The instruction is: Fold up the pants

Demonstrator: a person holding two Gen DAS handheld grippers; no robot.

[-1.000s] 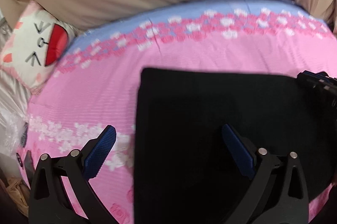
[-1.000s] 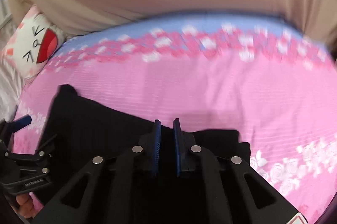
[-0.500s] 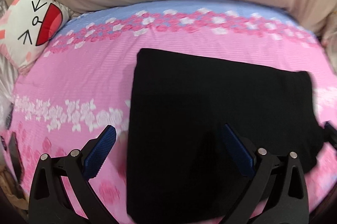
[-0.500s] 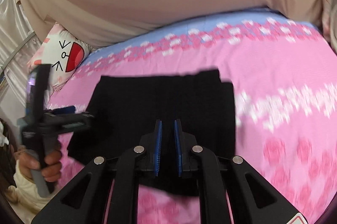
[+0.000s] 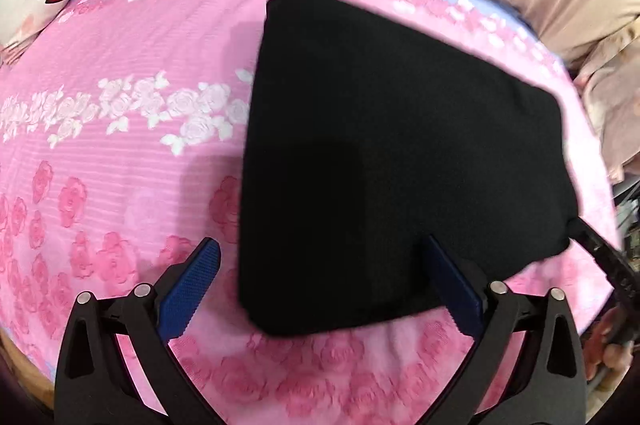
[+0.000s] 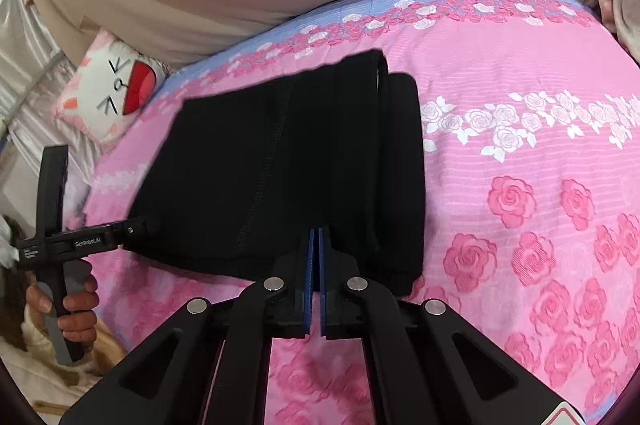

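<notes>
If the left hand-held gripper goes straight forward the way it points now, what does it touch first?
Most likely the folded black pants. The open left hand-held gripper points at their near edge, with its right finger already over the cloth. The height above the pink bedsheet is unclear.

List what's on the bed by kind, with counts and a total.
Black folded pants: 1
Cartoon-face pillow: 1
Total: 2, both lying on the pink rose bedspread.
</notes>
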